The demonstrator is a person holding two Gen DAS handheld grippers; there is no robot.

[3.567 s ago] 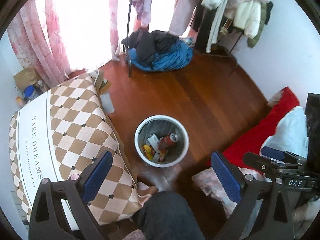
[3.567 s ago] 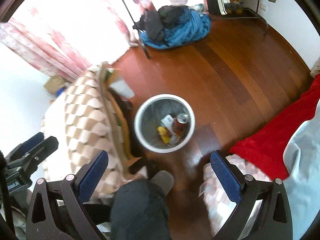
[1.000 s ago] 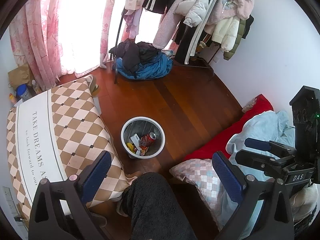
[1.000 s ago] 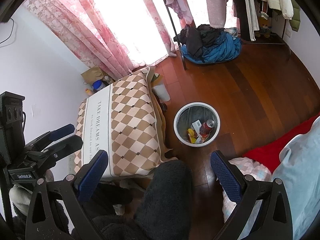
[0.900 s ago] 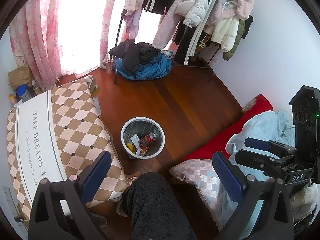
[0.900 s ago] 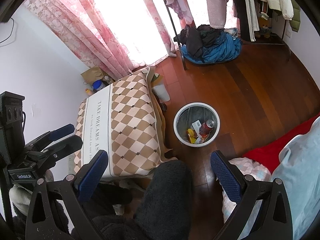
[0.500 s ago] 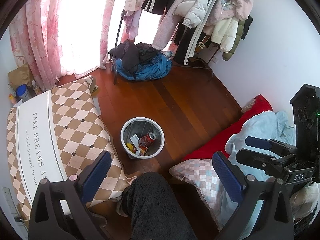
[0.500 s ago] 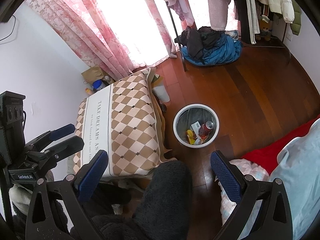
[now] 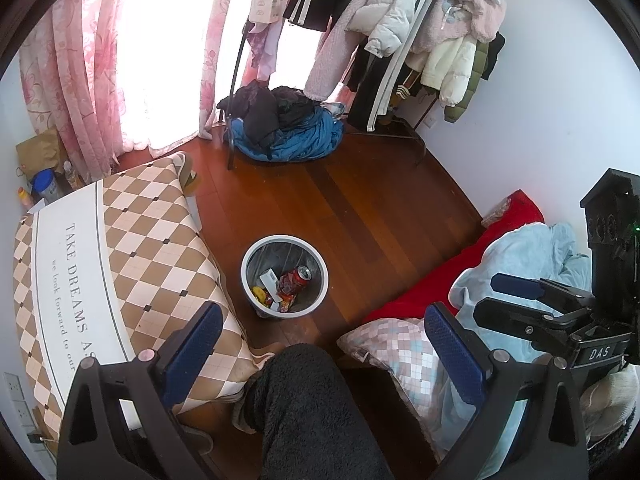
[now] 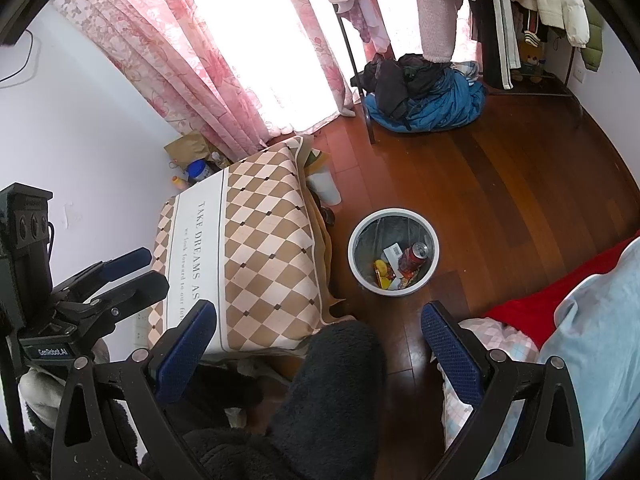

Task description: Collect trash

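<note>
Both grippers, left gripper [image 9: 320, 344] & right gripper [image 10: 318, 340], spread wide, empty. Bin [image 9: 285, 276] w/ red can [image 9: 295, 278] lies ahead, below; right gripper looks nearer. Can tilted, top up-right.

White-rimmed grey trash bin [image 9: 256, 256] holds red soda can [image 9: 295, 278]. Brown-and-cream argyle cover [image 9: 152, 240] at 9 o'clock; pink floral curtains [image 9: 80, 64] at 11.

Your right gripper [image 10: 318, 330] is held high, jaws wide apart, nothing between them. Below stands a white waste bin [image 10: 362, 270] on the wooden floor [image 10: 520, 200], holding a red can [image 10: 412, 256], a white carton [image 10: 392, 251] and yellow wrappers [image 10: 383, 271]. A checked cloth-covered table [image 10: 256, 240] stands just beside the bin. Your left gripper [image 10: 120, 276] shows at the left edge.
</note>
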